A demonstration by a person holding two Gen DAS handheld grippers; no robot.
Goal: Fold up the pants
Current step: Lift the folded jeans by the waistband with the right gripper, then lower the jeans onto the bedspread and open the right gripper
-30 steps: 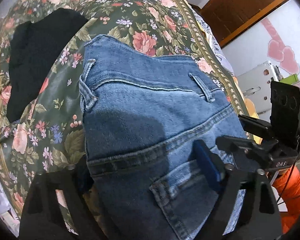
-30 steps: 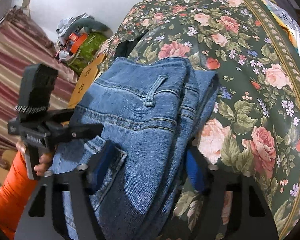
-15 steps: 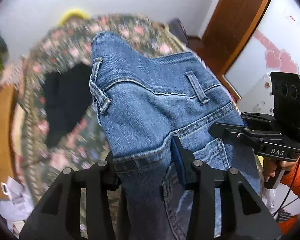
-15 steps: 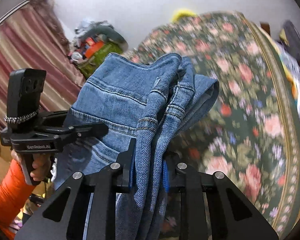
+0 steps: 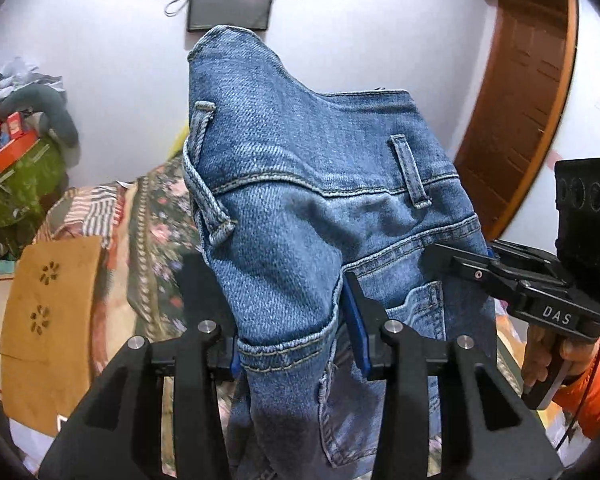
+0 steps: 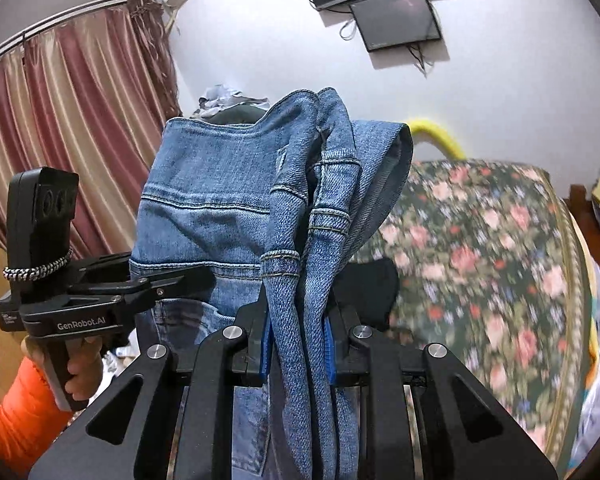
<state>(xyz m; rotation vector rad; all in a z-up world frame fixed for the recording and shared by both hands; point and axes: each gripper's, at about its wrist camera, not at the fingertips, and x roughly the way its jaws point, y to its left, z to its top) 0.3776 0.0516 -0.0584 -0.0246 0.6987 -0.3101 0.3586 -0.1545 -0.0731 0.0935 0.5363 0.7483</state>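
Observation:
Blue denim pants [image 5: 320,184] hang in the air above the bed, waistband uppermost, held at both sides of the waist. My left gripper [image 5: 290,320] is shut on a thick bunch of the denim near a belt loop. In the right wrist view the pants [image 6: 228,208] show their bunched side seam, and my right gripper [image 6: 298,344] is shut on that narrow fold. Each gripper shows in the other's view: the right gripper [image 5: 456,264] at the pants' right edge, the left gripper [image 6: 192,280] at their left edge. The legs drop out of sight below.
A bed with a dark floral cover [image 6: 480,248] lies below, with a black garment [image 6: 368,288] on it. A wooden door [image 5: 516,92] stands right, a wall screen [image 5: 230,4] ahead, curtains [image 6: 72,128] left. A clutter pile [image 5: 16,160] and a tan cloth [image 5: 48,312] sit at the left.
Both grippers closed on the pants' waist, which lay on the bed, and lifted it up. The views tilted up from the bedspread toward the wall.

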